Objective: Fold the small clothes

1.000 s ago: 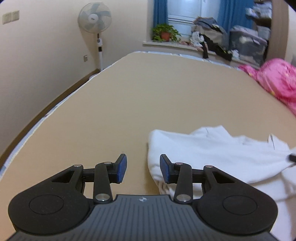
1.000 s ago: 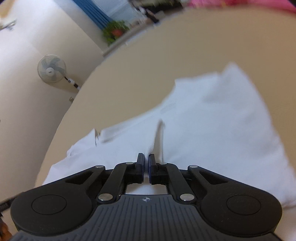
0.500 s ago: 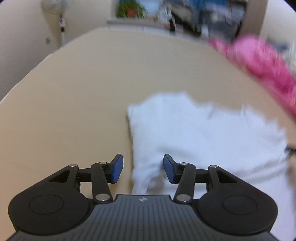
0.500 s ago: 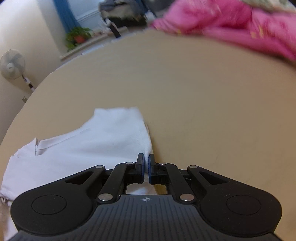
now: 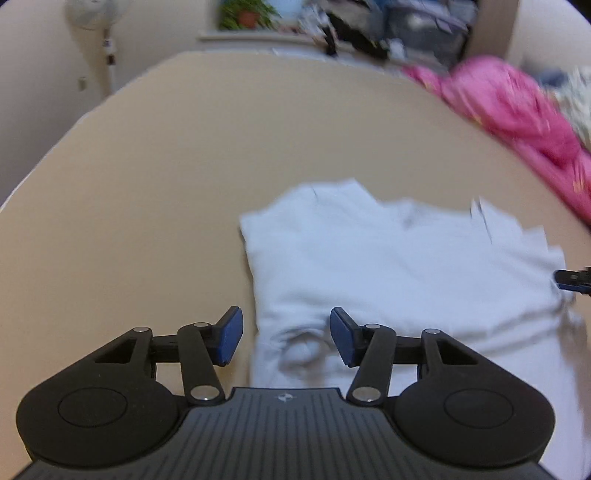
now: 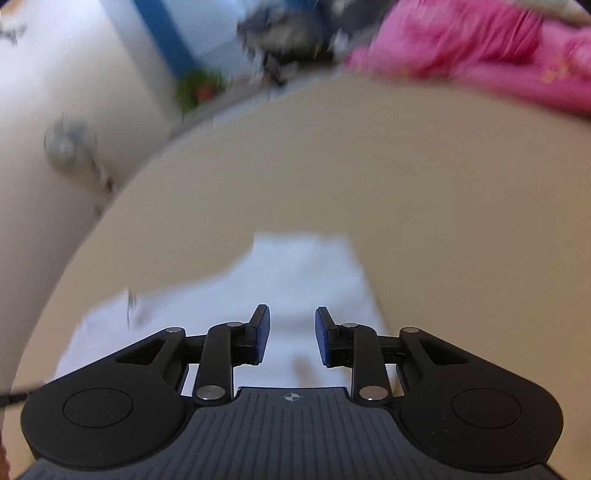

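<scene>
A small white garment lies partly folded on the tan bed surface. My left gripper is open and empty, its jaws straddling the garment's near left corner. The garment also shows in the right wrist view. My right gripper is open and empty just above the garment's near edge. A right fingertip pokes in at the right edge of the left wrist view, beside the garment.
A pink quilt is heaped at the bed's far right, and it shows in the right wrist view. A standing fan is by the left wall. A potted plant and piled clutter sit on the far sill.
My right gripper has opened and let go of the garment's edge. My left gripper has moved over the garment's near left corner, still open. The garment now lies flatter.
</scene>
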The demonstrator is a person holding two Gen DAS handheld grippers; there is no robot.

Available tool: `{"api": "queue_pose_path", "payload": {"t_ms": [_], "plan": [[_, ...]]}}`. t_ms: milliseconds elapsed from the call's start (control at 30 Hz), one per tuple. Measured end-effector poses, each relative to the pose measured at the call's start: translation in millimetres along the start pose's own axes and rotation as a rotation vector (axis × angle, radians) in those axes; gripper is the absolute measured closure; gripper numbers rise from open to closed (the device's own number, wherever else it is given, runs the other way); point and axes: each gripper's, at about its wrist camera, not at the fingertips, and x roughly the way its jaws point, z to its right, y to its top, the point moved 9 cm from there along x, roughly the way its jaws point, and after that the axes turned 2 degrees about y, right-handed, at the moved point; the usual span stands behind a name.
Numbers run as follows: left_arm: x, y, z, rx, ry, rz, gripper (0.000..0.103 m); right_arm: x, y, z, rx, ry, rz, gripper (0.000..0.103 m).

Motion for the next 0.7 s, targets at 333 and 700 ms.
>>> {"api": "queue_pose_path", "payload": {"t_ms": [333, 700], "plan": [[11.3, 3.5, -0.7, -0.072, -0.067, 0.034, 0.103, 6.7, -6.0, 2.8, -0.063, -0.061, -0.028, 0.075], [0.3, 38.1, -16.6, -0.081, -0.044, 0.073, 0.063, 14.4, 4.6, -0.9, -0.083, -0.099, -0.031, 0.074]]}}
